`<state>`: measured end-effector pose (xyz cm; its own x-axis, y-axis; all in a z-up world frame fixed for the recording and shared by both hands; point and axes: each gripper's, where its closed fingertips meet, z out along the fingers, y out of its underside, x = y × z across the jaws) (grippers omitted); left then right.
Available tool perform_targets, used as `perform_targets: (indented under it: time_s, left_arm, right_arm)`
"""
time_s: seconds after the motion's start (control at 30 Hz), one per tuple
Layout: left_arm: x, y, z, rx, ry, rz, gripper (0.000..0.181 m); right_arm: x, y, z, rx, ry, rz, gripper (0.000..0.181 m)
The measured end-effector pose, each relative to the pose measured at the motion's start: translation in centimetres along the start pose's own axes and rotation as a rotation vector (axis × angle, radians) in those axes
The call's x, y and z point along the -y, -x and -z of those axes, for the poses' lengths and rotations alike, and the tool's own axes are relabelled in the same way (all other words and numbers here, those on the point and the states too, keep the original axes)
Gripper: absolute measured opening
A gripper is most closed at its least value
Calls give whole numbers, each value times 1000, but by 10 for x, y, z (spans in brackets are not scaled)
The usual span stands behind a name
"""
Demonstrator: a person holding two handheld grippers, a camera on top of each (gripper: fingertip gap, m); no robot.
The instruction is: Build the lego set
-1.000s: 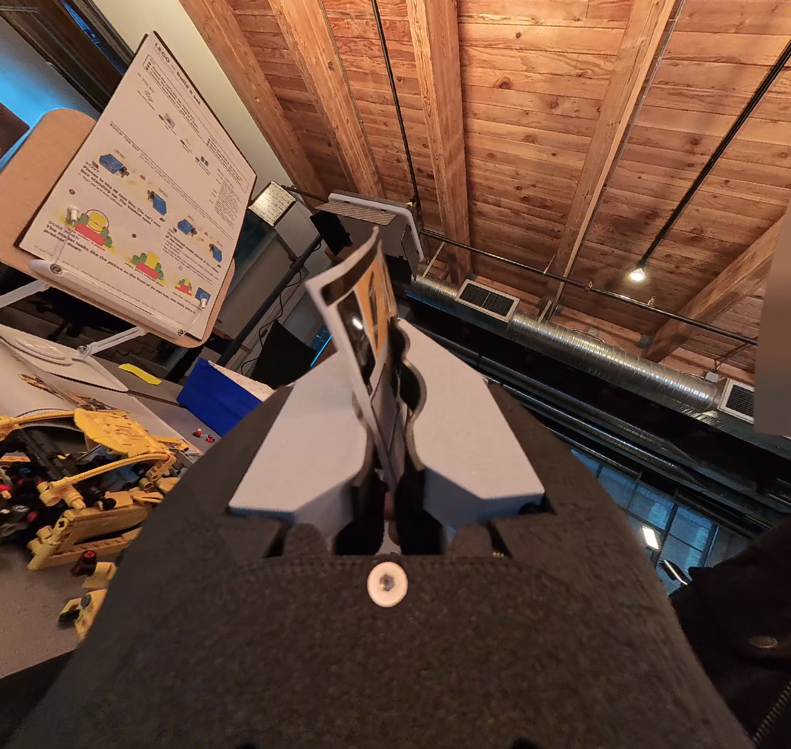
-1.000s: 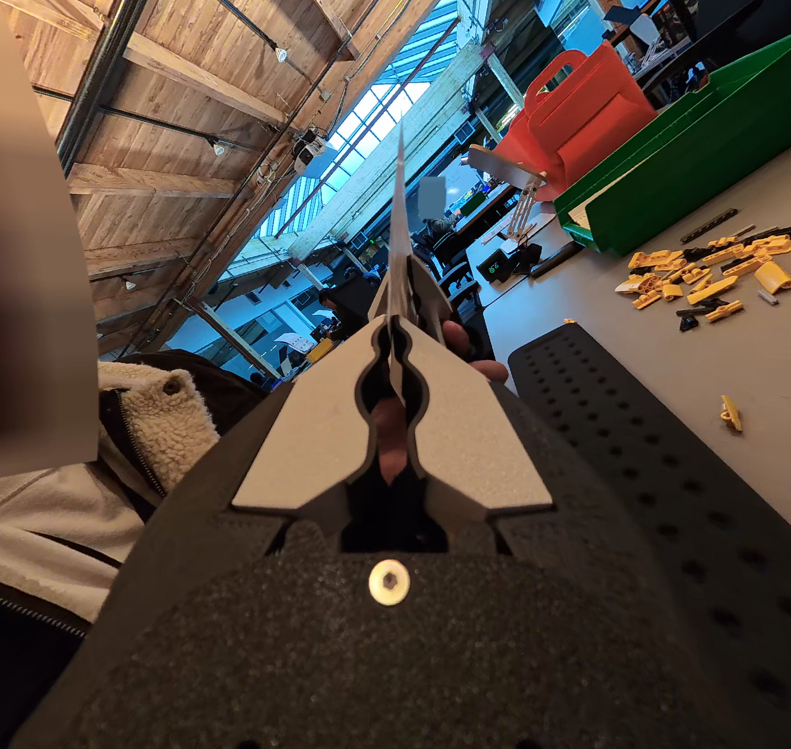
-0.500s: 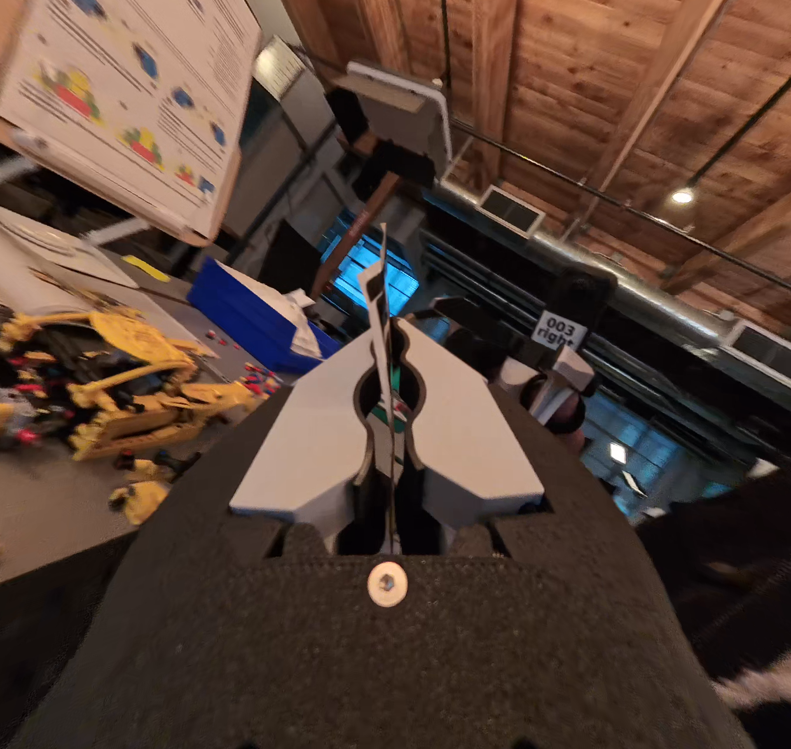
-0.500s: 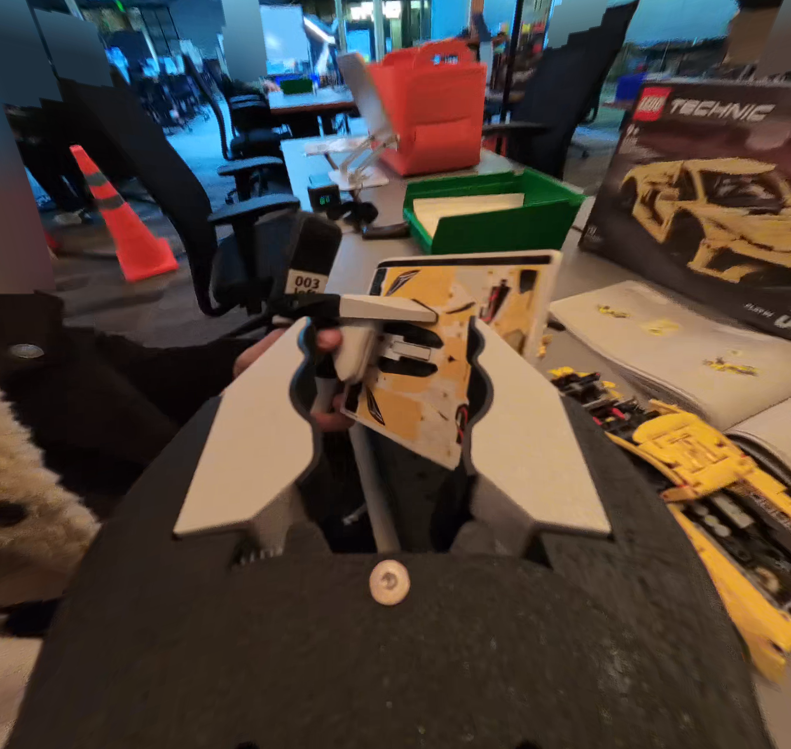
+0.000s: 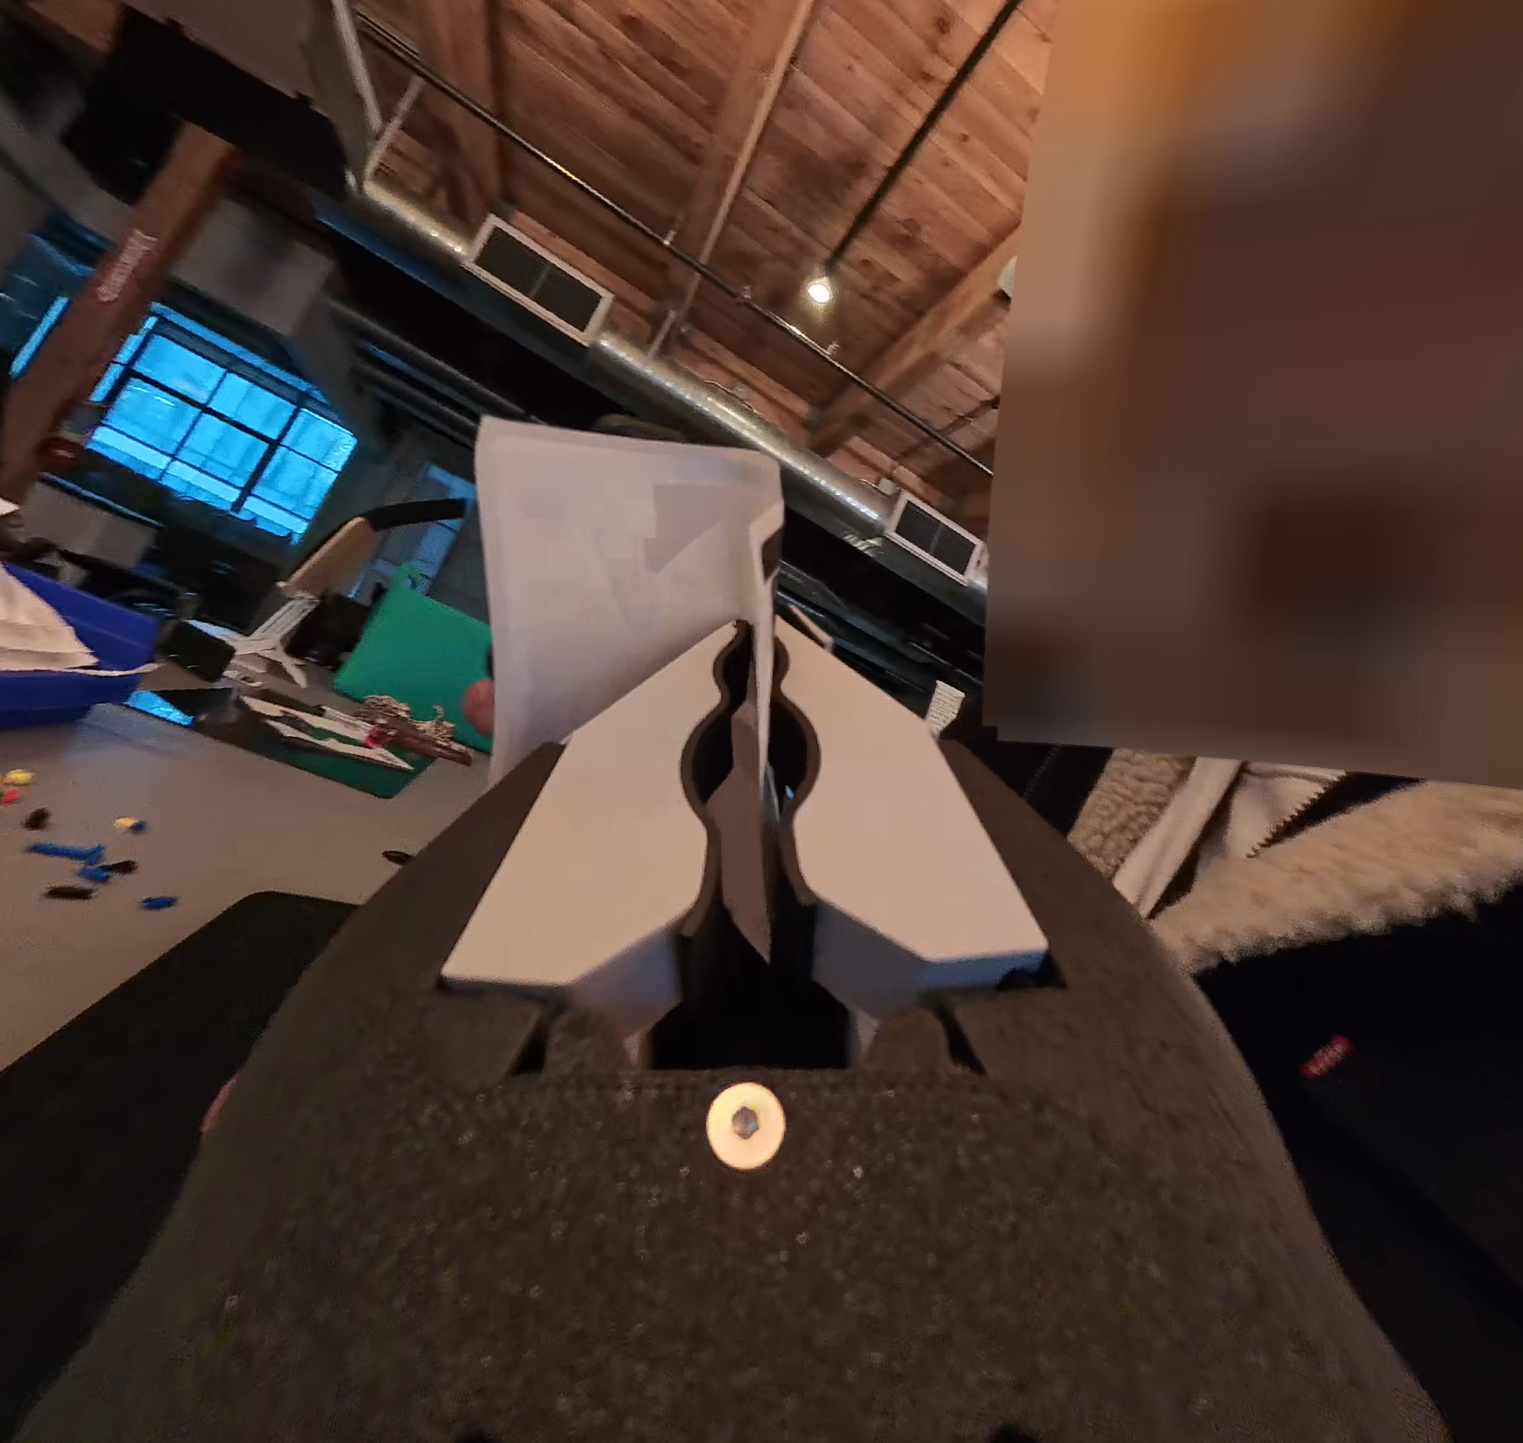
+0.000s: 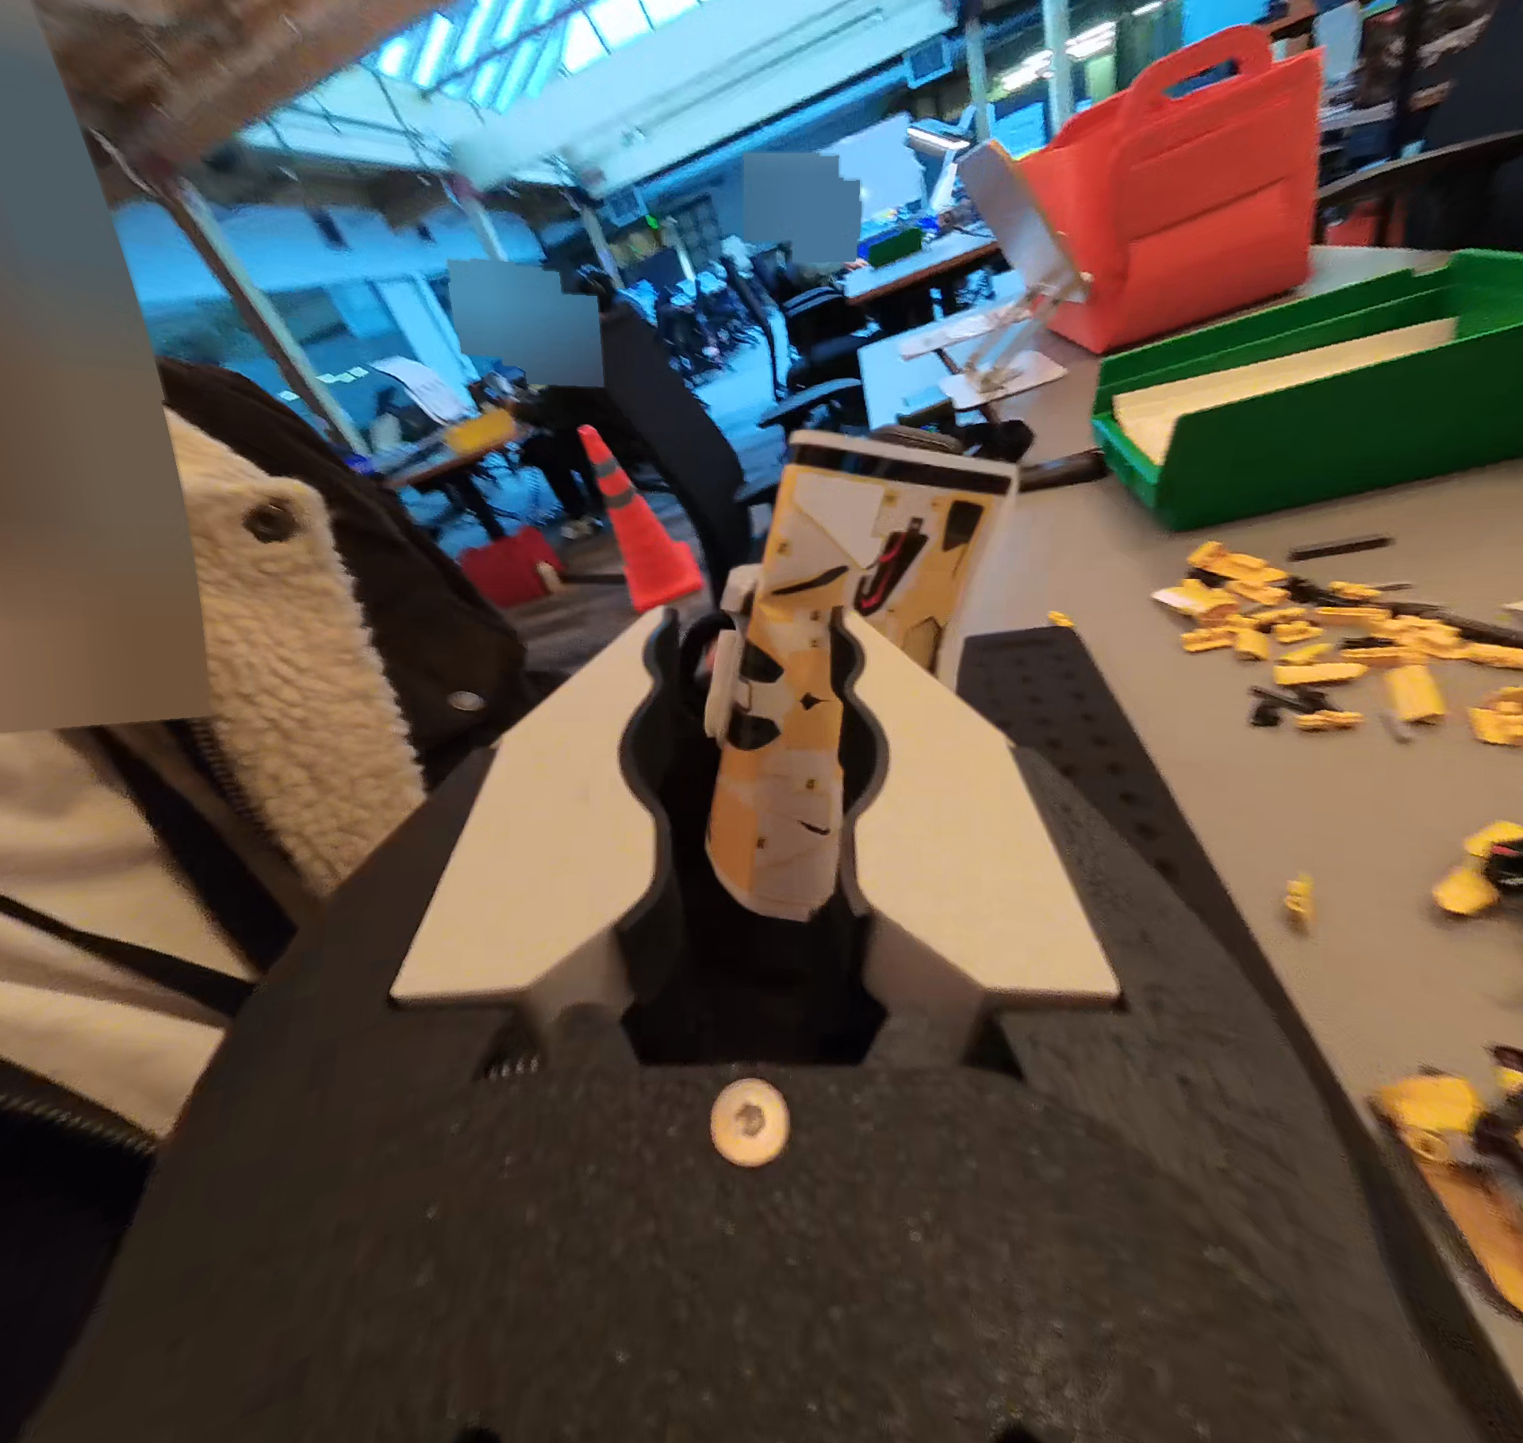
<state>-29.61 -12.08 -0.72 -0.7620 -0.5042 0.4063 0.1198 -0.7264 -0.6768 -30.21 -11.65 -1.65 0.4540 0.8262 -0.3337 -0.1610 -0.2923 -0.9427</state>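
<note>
A sticker sheet with yellow, black and white shapes stands upright in the right wrist view (image 6: 865, 579). In the left wrist view its plain white back shows (image 5: 626, 579). My left gripper (image 5: 754, 637) is shut on the sheet's edge and holds it up in the air. One of its pale fingers (image 6: 724, 678) shows in the right wrist view at the sheet's left edge. My right gripper (image 6: 758, 629) has its jaws apart, and the sheet's lower part curves between them. Loose yellow and black lego pieces (image 6: 1319, 645) lie on the grey table (image 6: 1154, 785).
A green bin (image 6: 1319, 414) and a red-orange bag (image 6: 1178, 192) stand at the back right. A black perforated pad (image 6: 1071, 728) lies beside my right gripper. Small blue pieces (image 5: 74, 859) and a blue bin (image 5: 49, 662) are at the left. A person's fleece-lined jacket (image 6: 272, 662) is close. My left and right fingertips are right by each other.
The left view has swung away from the yellow model, and the sheet now shows its white back. The right jaws opened off the sheet's edge, then narrowed around its lower part.
</note>
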Motion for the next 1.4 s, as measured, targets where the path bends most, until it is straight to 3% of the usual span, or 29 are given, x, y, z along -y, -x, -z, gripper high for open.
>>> perform_targets:
  time_s: [0.2, 0.63, 0.9, 1.0, 1.17, 1.4]
  left_arm:
    - [-6, -11, -5, -58, 30, -2, 0]
    - [-13, -20, -8, -74, 86, -41, 0]
    - [-14, -17, -7, -52, 97, -60, 0]
    - [-14, -18, -7, -55, 98, -62, 0]
    - [-12, -12, -5, -19, 89, -70, 0]
    - [-15, -11, -7, -14, 97, -73, 0]
  right_arm:
    - [0, 8, -1, 134, -55, -99, 21]
    - [1, 16, 4, 329, -117, -255, 18]
    - [0, 14, 7, 306, -111, -232, 16]
    - [2, 10, 11, 293, -123, -224, 7]
    - [-1, 10, 11, 258, -91, -204, 18]
    - [-3, 14, 9, 232, -51, -160, 15]
